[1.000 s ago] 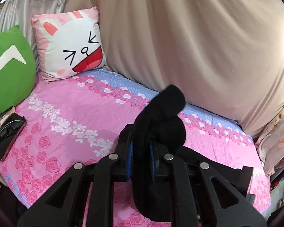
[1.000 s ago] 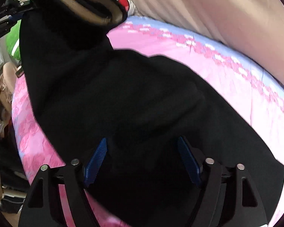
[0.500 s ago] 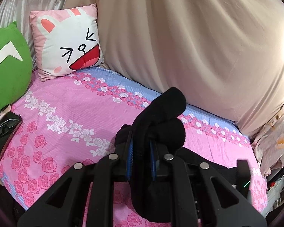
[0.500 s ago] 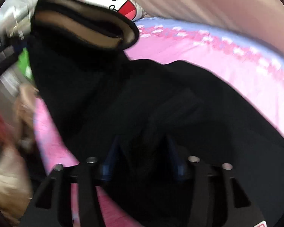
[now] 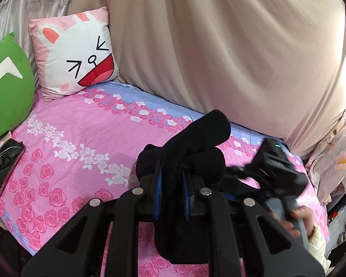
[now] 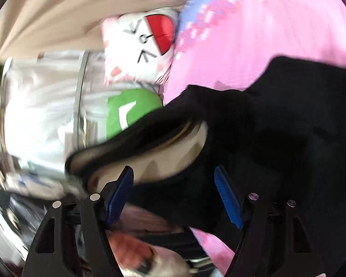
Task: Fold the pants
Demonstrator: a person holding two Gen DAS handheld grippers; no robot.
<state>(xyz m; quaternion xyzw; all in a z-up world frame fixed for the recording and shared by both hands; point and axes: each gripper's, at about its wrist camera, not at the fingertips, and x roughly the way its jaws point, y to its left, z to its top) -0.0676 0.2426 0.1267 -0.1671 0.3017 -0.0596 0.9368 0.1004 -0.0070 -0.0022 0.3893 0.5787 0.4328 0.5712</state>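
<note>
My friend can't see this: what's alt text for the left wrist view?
The left gripper is shut on bunched black pants above a pink rose-print bed. A bunny pillow and green cushion sit behind.

One pants (image 5: pixel 196 161); two cushions (image 5: pixel 78 55); one phone (image 5: pixel 4 168); one bedsheet (image 5: pixel 80 143)

The black pants (image 5: pixel 191 157) are bunched into thick soft rolls lifted above the pink floral bed, their waistband (image 6: pixel 150 147) gaping open to show a beige lining, the rest of the fabric draping down onto the bed.
</note>
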